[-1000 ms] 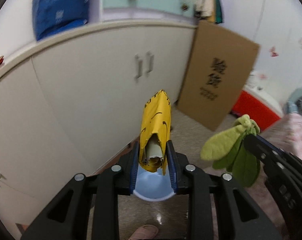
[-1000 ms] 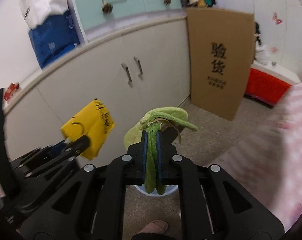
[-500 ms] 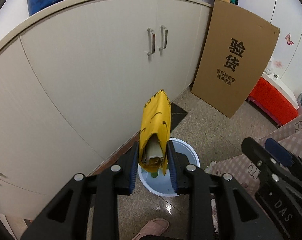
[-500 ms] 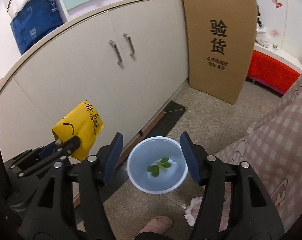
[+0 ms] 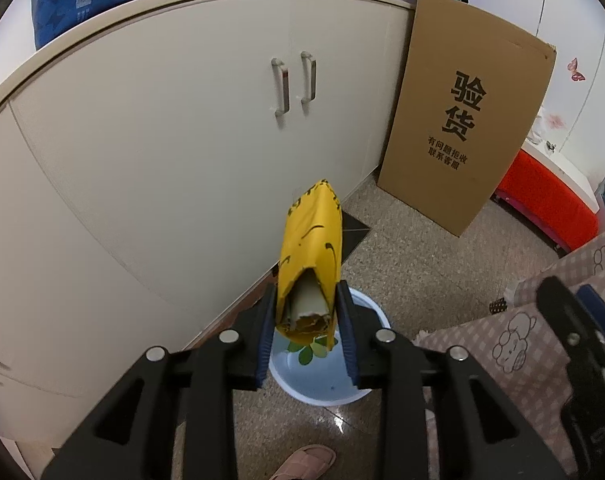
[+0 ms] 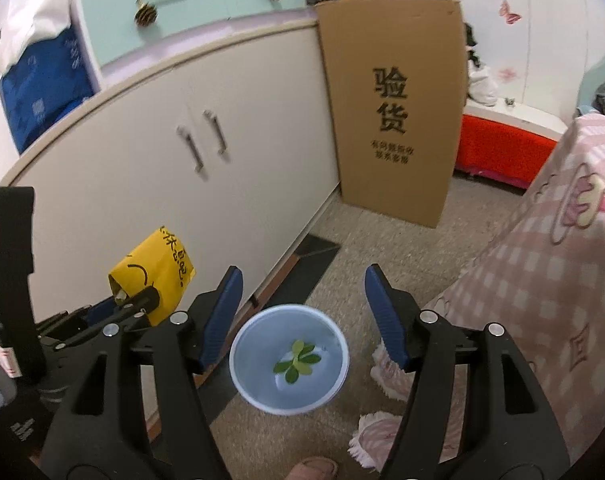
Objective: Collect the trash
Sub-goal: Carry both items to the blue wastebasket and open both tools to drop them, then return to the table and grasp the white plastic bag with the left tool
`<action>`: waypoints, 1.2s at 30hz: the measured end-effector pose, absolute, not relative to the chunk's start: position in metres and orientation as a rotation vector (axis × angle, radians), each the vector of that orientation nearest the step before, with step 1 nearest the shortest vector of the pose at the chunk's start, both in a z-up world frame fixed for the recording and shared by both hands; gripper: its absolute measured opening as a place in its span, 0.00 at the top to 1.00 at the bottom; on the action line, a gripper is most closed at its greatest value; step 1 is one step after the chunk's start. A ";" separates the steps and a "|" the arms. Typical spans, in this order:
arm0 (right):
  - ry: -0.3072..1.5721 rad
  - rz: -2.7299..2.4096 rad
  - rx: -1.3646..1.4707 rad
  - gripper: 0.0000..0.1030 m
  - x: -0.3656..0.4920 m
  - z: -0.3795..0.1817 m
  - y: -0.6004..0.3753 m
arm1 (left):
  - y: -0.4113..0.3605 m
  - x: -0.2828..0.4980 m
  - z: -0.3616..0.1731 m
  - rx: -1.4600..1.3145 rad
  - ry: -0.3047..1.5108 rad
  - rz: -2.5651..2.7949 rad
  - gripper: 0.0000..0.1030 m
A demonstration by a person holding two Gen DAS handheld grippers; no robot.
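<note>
Left tool (image 5: 305, 322) opening, folded yellow paper packet (image 5: 311, 264) between its pads, long axis pointing forward beyond the fingertips. Right tool (image 6: 302, 312) spreading wider, empty, above round pale-blue plastic bin (image 6: 242, 380) with green leaves (image 6: 298, 361).

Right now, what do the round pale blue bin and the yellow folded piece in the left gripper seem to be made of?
Round pale blue bin: likely plastic; smooth, evenly coloured wall with a thin rim. Yellow folded piece: probably coated cardboard; stiff fold, torn grey inner edge, printed black marks.

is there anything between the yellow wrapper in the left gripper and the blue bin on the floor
Nothing visible is in the way. The yellow wrapper sits between the left gripper fingers, whose jaws are opening, above the blue bin; only green leaves lie inside it. The right gripper is open and empty.
</note>
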State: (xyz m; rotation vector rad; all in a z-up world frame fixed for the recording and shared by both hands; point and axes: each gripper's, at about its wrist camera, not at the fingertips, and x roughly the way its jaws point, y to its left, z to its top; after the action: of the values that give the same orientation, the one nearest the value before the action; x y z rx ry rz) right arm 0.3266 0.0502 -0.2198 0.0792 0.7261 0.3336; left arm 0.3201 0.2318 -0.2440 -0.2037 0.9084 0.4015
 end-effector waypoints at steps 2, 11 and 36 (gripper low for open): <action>0.711 0.325 0.096 0.39 0.326 -0.217 0.046 | 0.230 0.323 -0.241 -0.205 0.881 0.402 0.61; 0.719 0.318 0.109 0.37 0.323 -0.212 0.039 | 0.226 0.320 -0.229 -0.185 0.837 0.427 0.30; 0.531 0.276 0.144 0.32 0.200 -0.095 -0.044 | 0.150 0.192 -0.093 -0.235 0.592 0.223 0.23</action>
State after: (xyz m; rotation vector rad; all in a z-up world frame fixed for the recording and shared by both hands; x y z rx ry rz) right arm 0.2005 -0.0437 -0.0954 0.1436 0.5306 0.2764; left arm 0.1917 0.1499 -0.0925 -0.2355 0.5924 0.2231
